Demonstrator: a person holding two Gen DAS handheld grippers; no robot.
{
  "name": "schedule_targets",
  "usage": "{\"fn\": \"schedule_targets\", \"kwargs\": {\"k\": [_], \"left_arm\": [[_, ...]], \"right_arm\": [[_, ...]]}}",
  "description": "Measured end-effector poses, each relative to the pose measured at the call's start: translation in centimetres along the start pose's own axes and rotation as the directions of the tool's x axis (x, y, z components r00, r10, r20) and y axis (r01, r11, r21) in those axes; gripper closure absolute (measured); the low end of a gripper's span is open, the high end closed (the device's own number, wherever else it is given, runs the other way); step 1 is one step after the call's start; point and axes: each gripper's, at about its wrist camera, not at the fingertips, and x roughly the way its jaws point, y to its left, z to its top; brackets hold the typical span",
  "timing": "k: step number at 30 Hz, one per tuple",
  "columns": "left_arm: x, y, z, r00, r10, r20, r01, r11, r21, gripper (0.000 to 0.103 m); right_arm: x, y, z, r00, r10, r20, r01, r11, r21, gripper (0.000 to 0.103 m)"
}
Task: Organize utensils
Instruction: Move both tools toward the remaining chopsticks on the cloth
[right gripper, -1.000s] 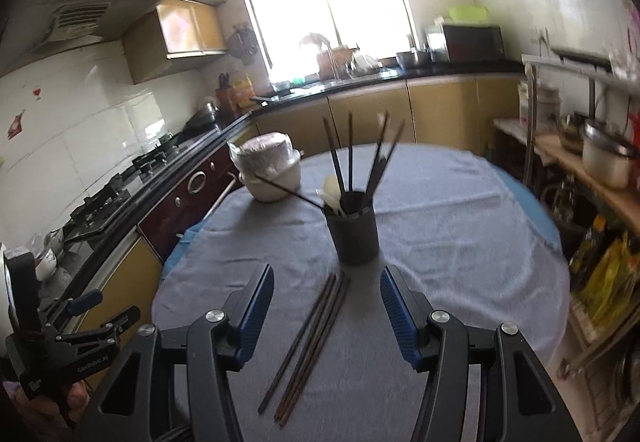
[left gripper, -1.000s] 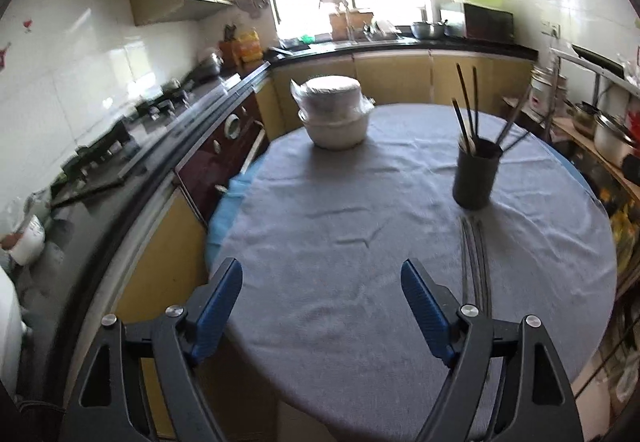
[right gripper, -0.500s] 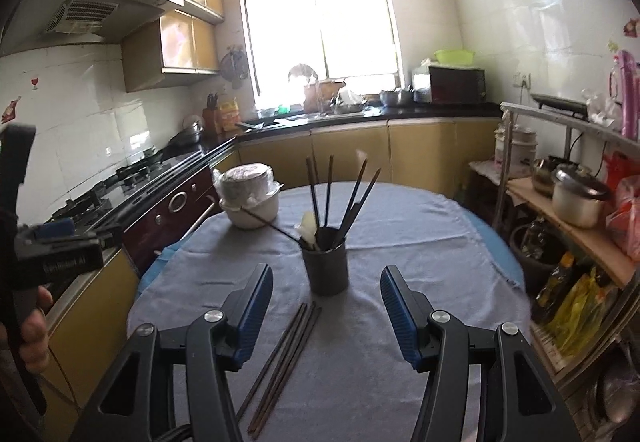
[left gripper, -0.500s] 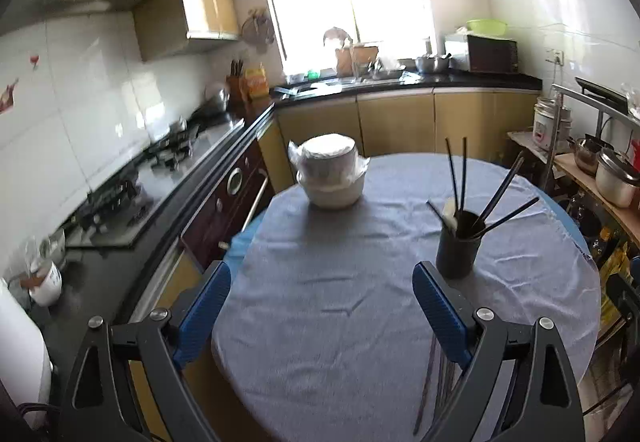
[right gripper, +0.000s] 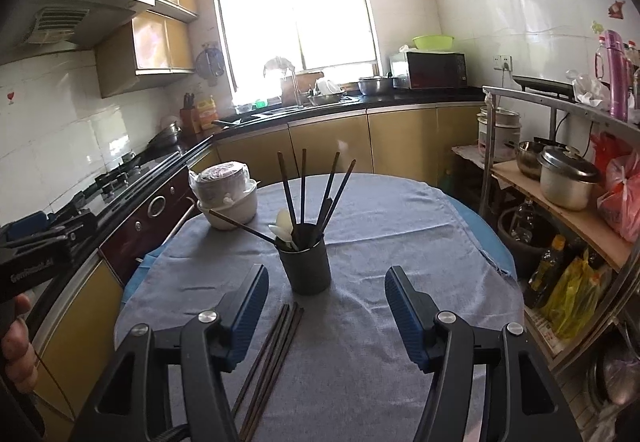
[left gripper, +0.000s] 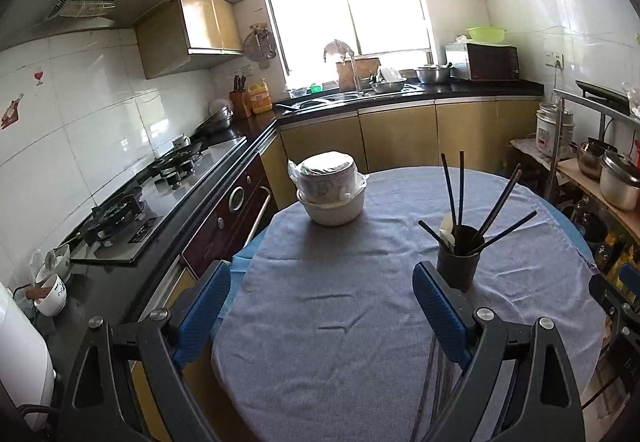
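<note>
A black utensil cup [right gripper: 305, 266] stands mid-table, holding several dark chopsticks and a white spoon [right gripper: 283, 226]; it also shows in the left wrist view [left gripper: 458, 266]. Several loose dark chopsticks [right gripper: 272, 356] lie on the grey cloth in front of the cup, partly hidden behind the finger in the left wrist view [left gripper: 436, 382]. My right gripper [right gripper: 326, 316] is open and empty, hovering above the chopsticks. My left gripper [left gripper: 320, 316] is open and empty, above the table's near left part.
A white bowl stack wrapped in plastic [left gripper: 330, 191] sits at the table's far left, also in the right wrist view [right gripper: 228, 197]. The grey-clothed round table [left gripper: 340, 322] has a stove counter [left gripper: 132, 209] on its left and a shelf with pots [right gripper: 568, 177] on its right.
Both grippers have pulled back and risen, so the table and cup look farther away. Both stay open and empty. The chopsticks and cup have not moved.
</note>
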Motion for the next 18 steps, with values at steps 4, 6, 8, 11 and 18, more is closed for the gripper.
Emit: {"fn": "schedule_targets", "kwargs": {"k": [4, 6, 8, 11, 18], "left_arm": [[0.1, 0.0, 0.1, 1.0, 0.001, 0.0, -0.001, 1.0, -0.014, 0.01], [0.1, 0.2, 0.0, 1.0, -0.005, -0.002, 0.005, 1.0, -0.024, 0.01], [0.3, 0.4, 0.0, 1.0, -0.015, -0.007, 0.015, 0.999, -0.034, 0.01], [0.5, 0.6, -0.2, 1.0, -0.029, -0.013, 0.028, 0.998, -0.047, 0.01], [1.2, 1.1, -1.5, 0.998, -0.059, -0.023, 0.058, 0.997, -0.053, 0.01]], "right_arm": [[0.3, 0.4, 0.6, 1.0, 0.004, 0.007, -0.004, 1.0, 0.004, 0.039], [0.5, 0.8, 1.0, 1.0, 0.002, 0.007, -0.002, 1.0, 0.007, 0.039], [0.7, 1.1, 1.1, 1.0, 0.0, 0.002, 0.0, 1.0, 0.004, 0.039], [1.0, 1.9, 0.7, 1.0, 0.001, -0.012, -0.001, 1.0, -0.01, 0.039], [1.8, 2.2, -0.8, 0.998, 0.007, -0.068, -0.008, 1.0, -0.011, 0.039]]}}
